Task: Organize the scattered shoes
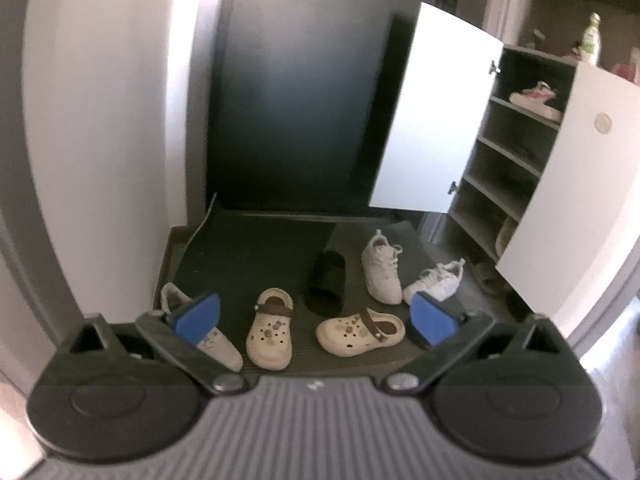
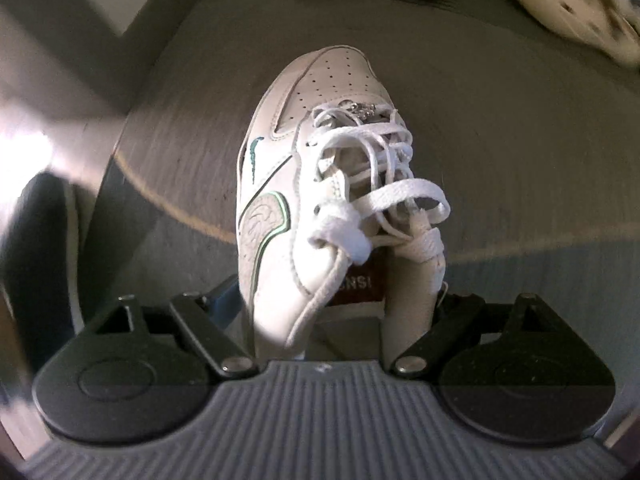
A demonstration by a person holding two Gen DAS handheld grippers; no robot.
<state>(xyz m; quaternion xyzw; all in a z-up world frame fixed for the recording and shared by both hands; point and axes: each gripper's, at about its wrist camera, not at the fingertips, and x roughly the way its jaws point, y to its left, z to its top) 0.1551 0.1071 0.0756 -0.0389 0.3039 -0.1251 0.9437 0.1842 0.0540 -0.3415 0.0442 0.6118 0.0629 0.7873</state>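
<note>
Shoes lie scattered on the dark mat (image 1: 248,248) by the door, and we are putting them away in the cupboard (image 1: 516,148), whose doors stand open so the shelves can be reached. One pink-and-white shoe (image 1: 536,98) already sits on an upper shelf.

Our left gripper (image 1: 316,316) hangs back over the mat with its jaws wide and nothing between them, free for the next shoe. Ahead of it we see two cream clogs (image 1: 270,328), a black slipper (image 1: 326,282) and two white sneakers (image 1: 382,270); the right-hand one of these looks like the shoe our other hand is on.

Our right gripper (image 2: 338,300) points steeply down over the heel end of a white sneaker (image 2: 316,168), presumably to take it by the collar, the easiest place to lift a shoe. Its jaws straddle the heel, one on each side, but the shoe hides the pads and we cannot tell whether they press on it.

That sneaker is white leather with a perforated toe, a teal mark and trim on its side, a red label inside, and loose, tangled laces (image 2: 384,184) that may snag. It appears to rest on the mat, toe pointing away from us.
</note>
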